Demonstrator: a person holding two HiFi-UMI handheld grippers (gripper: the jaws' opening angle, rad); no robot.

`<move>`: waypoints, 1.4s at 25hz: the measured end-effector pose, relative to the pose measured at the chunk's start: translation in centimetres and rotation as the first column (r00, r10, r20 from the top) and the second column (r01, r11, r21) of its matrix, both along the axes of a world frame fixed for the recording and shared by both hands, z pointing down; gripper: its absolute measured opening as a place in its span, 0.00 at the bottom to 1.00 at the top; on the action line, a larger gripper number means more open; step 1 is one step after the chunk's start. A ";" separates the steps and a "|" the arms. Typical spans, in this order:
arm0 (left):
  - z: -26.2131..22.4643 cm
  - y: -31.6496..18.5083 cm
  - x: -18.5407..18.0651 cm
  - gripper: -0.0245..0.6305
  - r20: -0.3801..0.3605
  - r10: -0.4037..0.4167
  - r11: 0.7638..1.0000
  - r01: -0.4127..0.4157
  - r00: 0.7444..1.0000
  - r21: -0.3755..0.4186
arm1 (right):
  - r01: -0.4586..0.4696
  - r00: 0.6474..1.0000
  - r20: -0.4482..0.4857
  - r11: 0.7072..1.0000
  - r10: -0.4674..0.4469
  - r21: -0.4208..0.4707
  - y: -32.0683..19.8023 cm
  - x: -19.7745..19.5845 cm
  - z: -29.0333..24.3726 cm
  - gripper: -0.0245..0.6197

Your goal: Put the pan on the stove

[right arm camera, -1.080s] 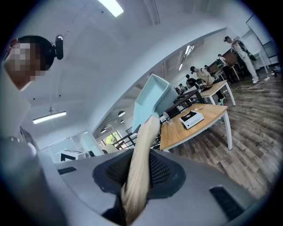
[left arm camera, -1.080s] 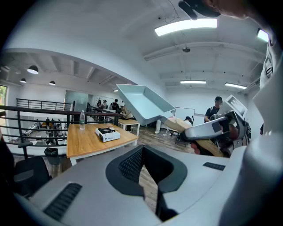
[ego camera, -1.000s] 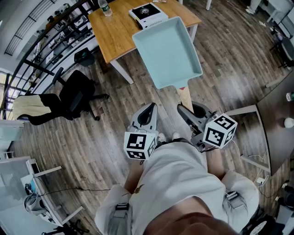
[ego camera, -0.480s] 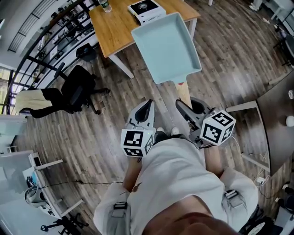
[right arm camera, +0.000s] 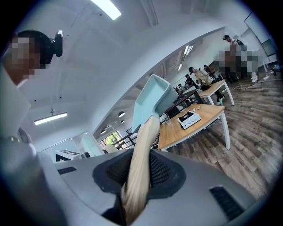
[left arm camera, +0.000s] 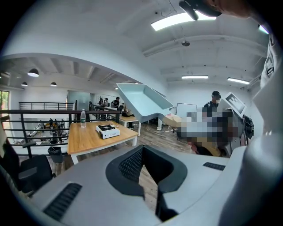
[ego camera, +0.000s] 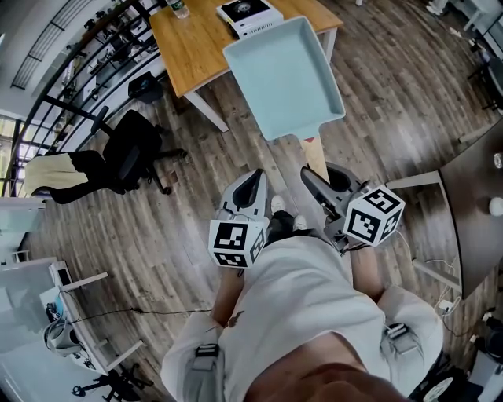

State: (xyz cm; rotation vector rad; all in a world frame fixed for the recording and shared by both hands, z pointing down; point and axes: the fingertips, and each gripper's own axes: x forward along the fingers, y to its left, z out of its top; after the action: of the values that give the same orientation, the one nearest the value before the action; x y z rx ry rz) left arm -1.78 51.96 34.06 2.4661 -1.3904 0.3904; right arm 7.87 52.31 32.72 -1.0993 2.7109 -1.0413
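Gripping the pan's point(ego camera: 283, 78) handle point(ego camera: 315, 162), right fingers point(ego camera: 318, 192); left fingers point(ego camera: 250, 195) closed; stove point(ego camera: 250, 16) well apart.

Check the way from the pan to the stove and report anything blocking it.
Nothing visible blocks it. The right gripper holds the pan by its handle, in the air near the table. The stove has a bare top; the bottle stands apart from it at the table's edge.

Stove point(ego camera: 250, 16) on table point(ego camera: 196, 47); pan point(ego camera: 284, 74) aloft near table; chair point(ego camera: 130, 161) left.
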 end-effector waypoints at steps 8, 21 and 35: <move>0.5 -4.2 -1.9 0.07 -0.020 0.006 1.000 -0.006 1.000 -0.004 | 0.001 1.000 -0.028 1.000 -0.001 -0.011 -4.0 -2.0 0.5 0.20; 0.4 -11.2 -4.6 0.07 -0.041 0.045 0.999 -0.045 0.998 0.001 | -0.038 0.998 -0.054 0.999 0.036 -0.033 -10.1 -4.6 0.8 0.20; 1.0 -15.3 -4.6 0.07 -0.057 0.069 0.997 -0.071 0.996 -0.024 | -0.072 0.996 -0.054 0.996 0.069 -0.058 -13.8 -5.1 1.4 0.20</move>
State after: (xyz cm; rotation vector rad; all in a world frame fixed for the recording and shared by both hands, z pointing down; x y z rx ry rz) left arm -6.35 36.63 35.08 2.4901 -1.2714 0.3492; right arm 2.78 38.54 34.09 -1.2393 2.6748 -1.1051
